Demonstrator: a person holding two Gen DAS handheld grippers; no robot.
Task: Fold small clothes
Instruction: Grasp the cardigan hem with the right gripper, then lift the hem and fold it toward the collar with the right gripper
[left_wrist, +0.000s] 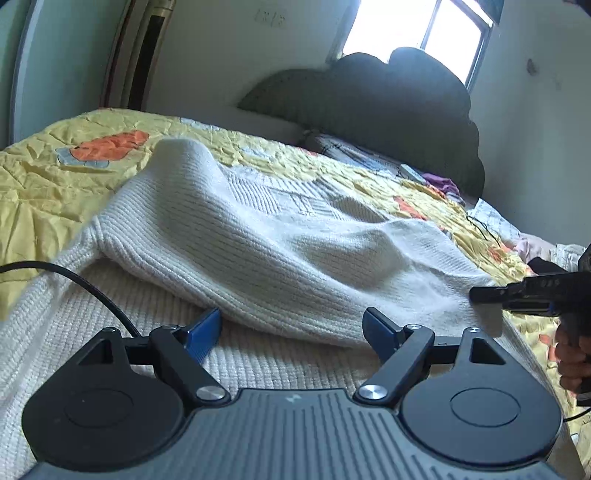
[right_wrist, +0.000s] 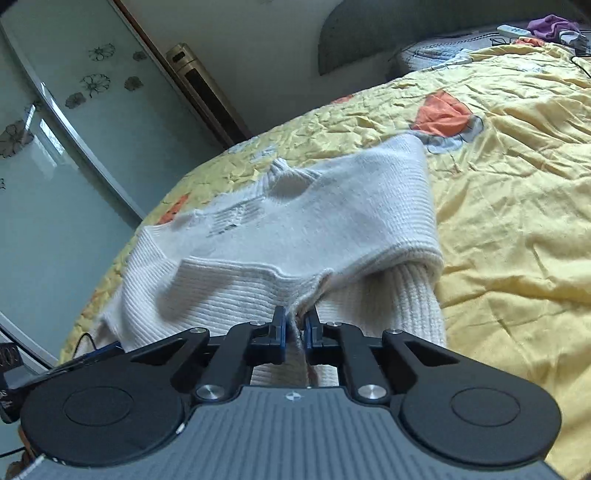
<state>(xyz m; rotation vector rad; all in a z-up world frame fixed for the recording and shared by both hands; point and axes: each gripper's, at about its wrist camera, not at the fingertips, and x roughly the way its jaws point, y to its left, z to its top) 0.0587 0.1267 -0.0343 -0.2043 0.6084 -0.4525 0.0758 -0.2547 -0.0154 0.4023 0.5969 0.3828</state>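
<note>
A white ribbed knit sweater (left_wrist: 236, 236) lies on a yellow quilted bedspread (left_wrist: 48, 177), part of it folded over itself. My left gripper (left_wrist: 291, 325) stands open low over the sweater, its blue pads apart with a folded edge lying between them and untouched. In the right wrist view the sweater (right_wrist: 303, 221) stretches away from my right gripper (right_wrist: 295, 325), which is shut on a bunched edge of the knit, lifting it slightly. The right gripper (left_wrist: 480, 293) also shows at the right edge of the left wrist view, held by a hand (left_wrist: 572, 358).
The dark padded headboard (left_wrist: 369, 99) and a bright window (left_wrist: 417, 33) stand beyond the bed. A remote (right_wrist: 511, 31) and a purple cloth (right_wrist: 550, 26) lie near the pillows. A frosted sliding door (right_wrist: 74, 147) and a tall floor unit (right_wrist: 203, 88) are left of the bed. A black cable (left_wrist: 74, 280) trails by the left gripper.
</note>
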